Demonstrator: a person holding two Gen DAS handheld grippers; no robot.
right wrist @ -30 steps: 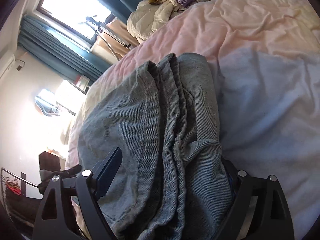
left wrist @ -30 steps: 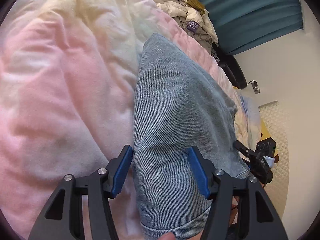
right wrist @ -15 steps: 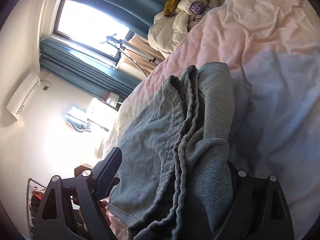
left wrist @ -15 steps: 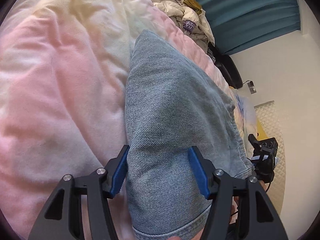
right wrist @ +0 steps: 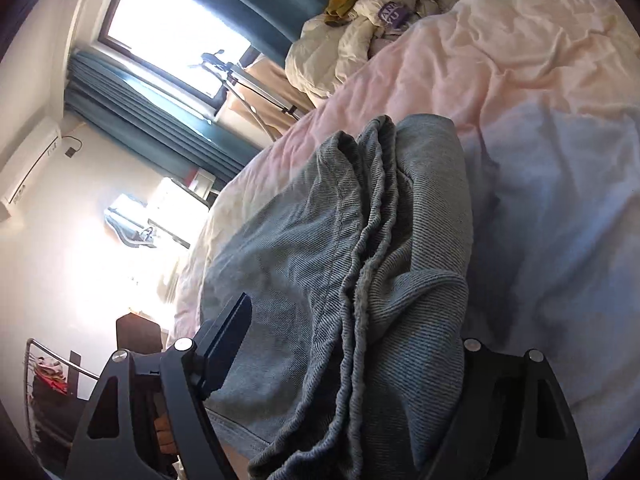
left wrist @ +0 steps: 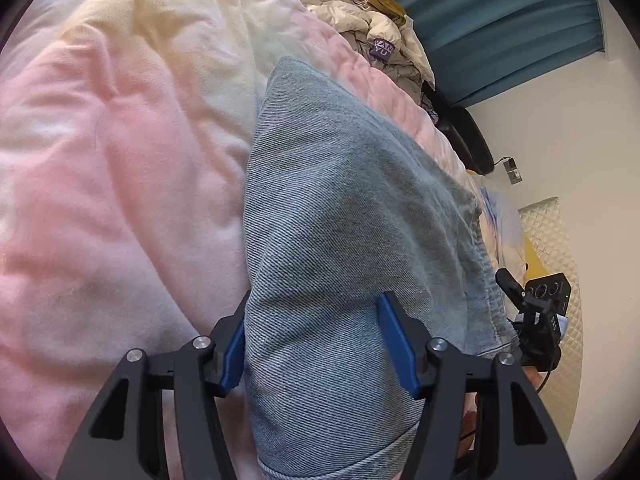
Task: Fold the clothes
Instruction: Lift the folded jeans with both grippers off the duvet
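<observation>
A: In the left wrist view, where are the jeans?

B: They lie folded on the pink and cream blanket; the long axis runs away from the camera, and the far corner points toward the pile of clothes by the teal curtain; the left gripper has its fingers apart, and the near end of the denim sits between the blue pads.

A: And the right wrist view?

B: The same jeans show stacked edges running lengthwise, pointing toward the window; the right gripper straddles the bundle; one finger is visible, apart from the cloth; the other is hidden under the denim, so I cannot tell if it clamps.
</observation>
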